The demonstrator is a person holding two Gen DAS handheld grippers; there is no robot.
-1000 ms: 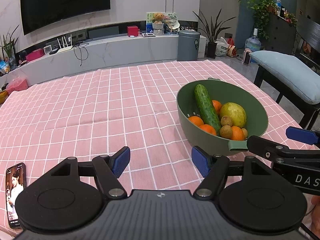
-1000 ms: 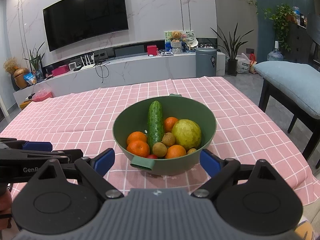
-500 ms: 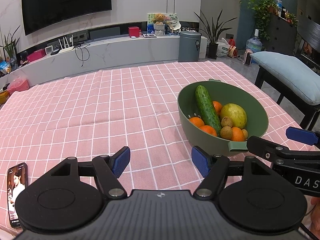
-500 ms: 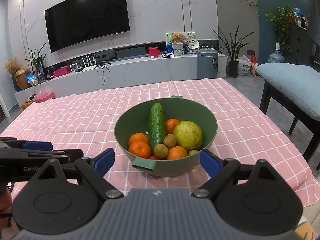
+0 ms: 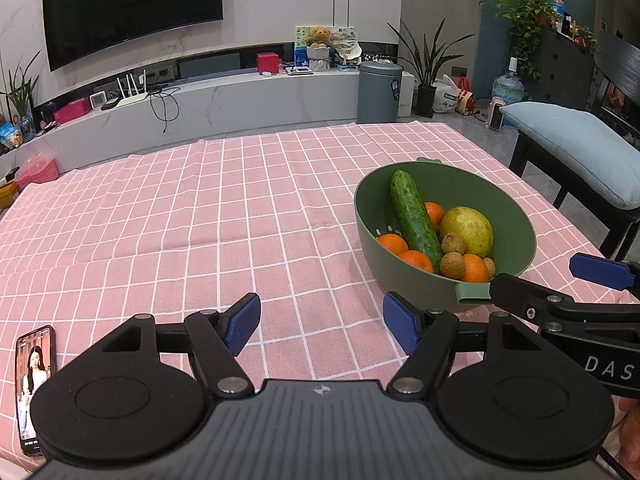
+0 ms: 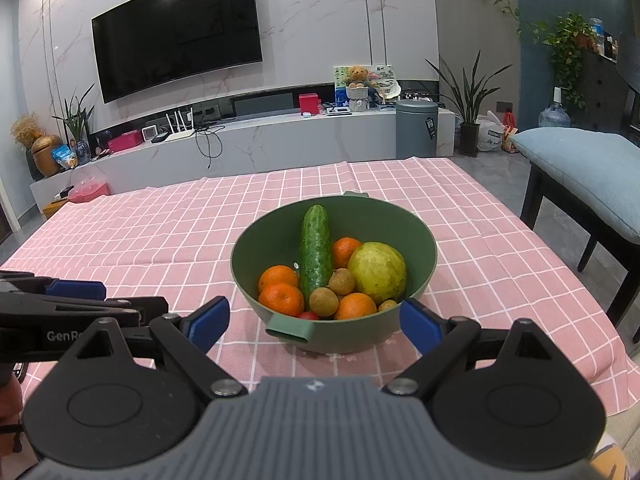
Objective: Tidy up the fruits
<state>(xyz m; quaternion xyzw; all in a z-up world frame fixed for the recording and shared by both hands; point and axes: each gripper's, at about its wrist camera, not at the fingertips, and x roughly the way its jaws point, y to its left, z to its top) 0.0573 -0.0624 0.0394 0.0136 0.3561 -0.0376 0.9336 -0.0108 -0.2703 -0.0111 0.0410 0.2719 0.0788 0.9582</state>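
Left wrist view: the left gripper [image 5: 321, 323] has barely shifted, jaws spread and empty; the green bowl [image 5: 516, 216] of fruit sits on the tablecloth [image 5: 200, 220] at two o'clock.

Right wrist view: the right gripper [image 6: 314, 320], likewise wide apart and empty, has edged closer; the bowl [image 6: 424, 240] lies at twelve o'clock, between its fingers.

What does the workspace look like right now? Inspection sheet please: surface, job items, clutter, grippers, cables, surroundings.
Surface: pink checked tablecloth, lying flat with faint creases.
Job's things: green plastic colander bowl holding a dark green cucumber, a large yellow-green guava-like fruit, four orange tangerines and small brown round fruits.
Clutter: black smartphone with its screen lit, at the near left table edge.
Grippers: left gripper open, empty; right gripper open, empty, facing the bowl.
Cables: nothing seen on the table.
Surroundings: wall television, blue cushioned bench.
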